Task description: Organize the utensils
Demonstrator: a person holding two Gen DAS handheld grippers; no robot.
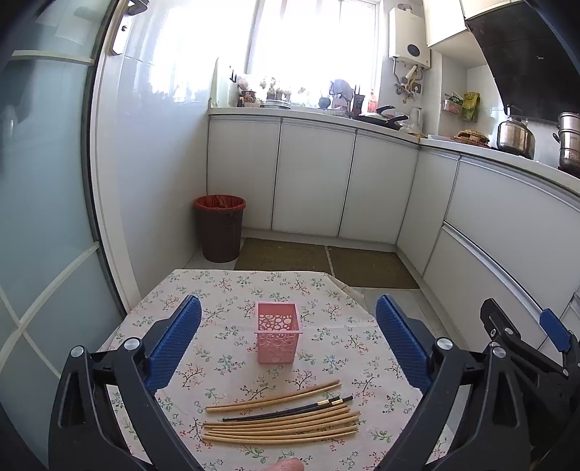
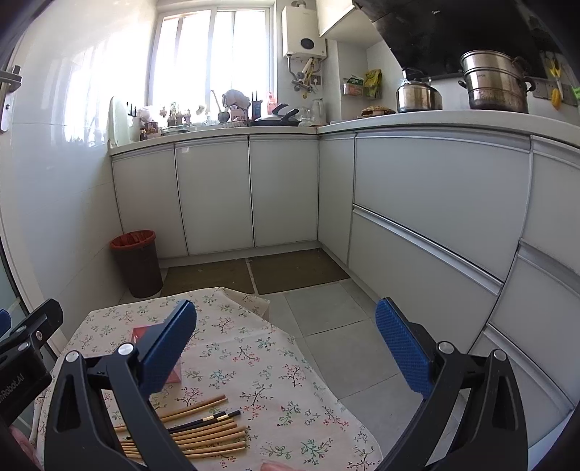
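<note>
Chopsticks (image 1: 282, 420) on tablecloth (image 1: 224, 362), below wide-apart left gripper (image 1: 288, 340); right gripper (image 2: 286, 344) likewise spread.

A small home kitchen, seen from beside a table covered in a floral tablecloth (image 1: 232, 290). White base cabinets (image 2: 214, 195) run in an L along two walls under a pale countertop (image 2: 417, 117). On it stand a steel kettle (image 2: 417, 96), a stacked steel steamer pot (image 2: 496, 81) and a black frying pan (image 2: 275, 117). A white water heater (image 2: 304, 32) hangs beside a bright window (image 2: 210, 50). A dark range hood (image 1: 525, 61) slants overhead. A brown waste bin with a red liner (image 1: 220, 228) sits in the corner on the tiled floor.
</note>
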